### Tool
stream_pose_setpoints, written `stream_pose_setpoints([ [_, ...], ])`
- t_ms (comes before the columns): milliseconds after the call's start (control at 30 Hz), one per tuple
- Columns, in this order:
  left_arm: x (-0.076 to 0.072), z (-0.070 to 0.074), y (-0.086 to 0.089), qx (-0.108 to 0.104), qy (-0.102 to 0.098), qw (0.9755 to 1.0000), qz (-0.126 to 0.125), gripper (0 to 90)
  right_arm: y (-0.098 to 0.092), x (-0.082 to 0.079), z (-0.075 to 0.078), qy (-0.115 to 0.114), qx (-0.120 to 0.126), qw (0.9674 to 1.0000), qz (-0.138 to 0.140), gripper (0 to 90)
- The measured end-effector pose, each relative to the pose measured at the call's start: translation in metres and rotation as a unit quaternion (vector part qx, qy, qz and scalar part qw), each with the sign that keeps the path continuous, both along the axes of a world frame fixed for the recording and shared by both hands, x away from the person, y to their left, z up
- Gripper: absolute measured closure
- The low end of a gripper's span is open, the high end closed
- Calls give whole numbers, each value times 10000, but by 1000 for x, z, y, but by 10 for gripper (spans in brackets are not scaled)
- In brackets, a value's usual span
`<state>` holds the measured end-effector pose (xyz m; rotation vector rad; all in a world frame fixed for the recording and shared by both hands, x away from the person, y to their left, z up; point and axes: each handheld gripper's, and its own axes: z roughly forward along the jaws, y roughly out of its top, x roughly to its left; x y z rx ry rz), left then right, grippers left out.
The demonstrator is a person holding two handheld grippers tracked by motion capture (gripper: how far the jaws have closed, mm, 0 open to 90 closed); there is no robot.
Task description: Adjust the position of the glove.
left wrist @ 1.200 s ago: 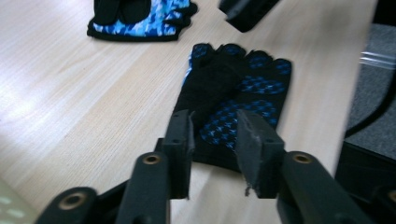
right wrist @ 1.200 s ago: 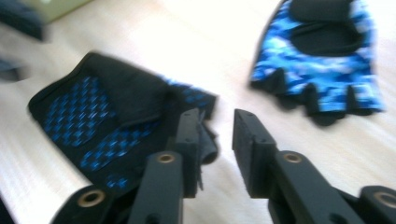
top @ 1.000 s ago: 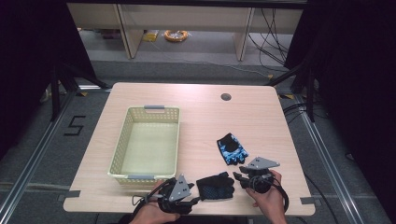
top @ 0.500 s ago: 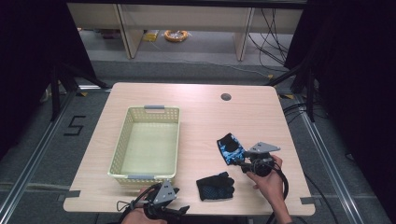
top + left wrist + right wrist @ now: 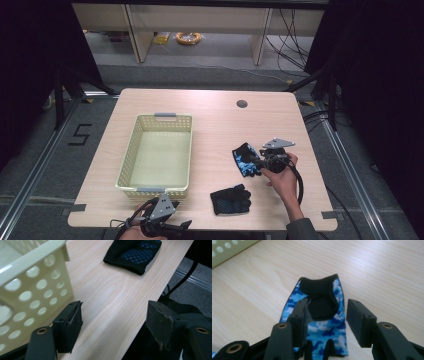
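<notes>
The counter point(image 5: 210, 107) carries a pale basket point(image 5: 131, 155) at left. A blue camouflage glove point(image 5: 245, 159) lies right of centre, and a black glove point(image 5: 230, 199) lies nearer. The right tool point(image 5: 327, 315), jaws spread and just widening, straddles the blue glove. The left tool point(image 5: 113, 322) hangs spread at the near edge, holding nothing.

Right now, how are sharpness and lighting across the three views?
High view: table evenly lit, surroundings dark, slightly soft. Left gripper view: basket and near jaws blurred, black glove fairly sharp. Right gripper view: camouflage glove sharp, no glare.
</notes>
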<state>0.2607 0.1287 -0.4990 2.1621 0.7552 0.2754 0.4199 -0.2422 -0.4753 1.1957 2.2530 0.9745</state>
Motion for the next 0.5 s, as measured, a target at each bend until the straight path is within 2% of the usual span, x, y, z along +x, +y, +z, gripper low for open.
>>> stream_pose_setpoints([
  [33,-1,-1,0,-116,12,9999,22,285,0,3,1,-35,-69,10000,7,534],
  [67,-1,-2,2,-4,89,10000,41,284,0,4,3,59,-14,9999,-87,535],
  [133,-2,-1,3,30,45,10000,37,284,-1,8,3,-5,-8,9999,-107,542],
  [167,-3,-1,6,93,64,9999,-48,283,-1,14,5,130,118,9996,-229,551],
  [200,-4,-2,6,26,54,10000,52,284,-2,17,4,5,5,9999,-136,558],
  [233,-5,-3,6,-64,74,9999,42,283,-1,19,4,157,-30,9997,-205,560],
  [267,-5,-3,7,-17,119,9999,76,284,-1,23,2,92,-59,9998,-178,566],
  [300,-6,-2,6,-92,120,9998,107,283,-1,25,0,208,-96,9995,-211,580],
  [433,-6,-2,8,-58,96,9999,120,284,2,32,-8,406,-181,9988,-200,603],
  [500,-5,0,9,-43,58,10000,19,283,4,35,-12,463,-190,9985,-217,613],
])
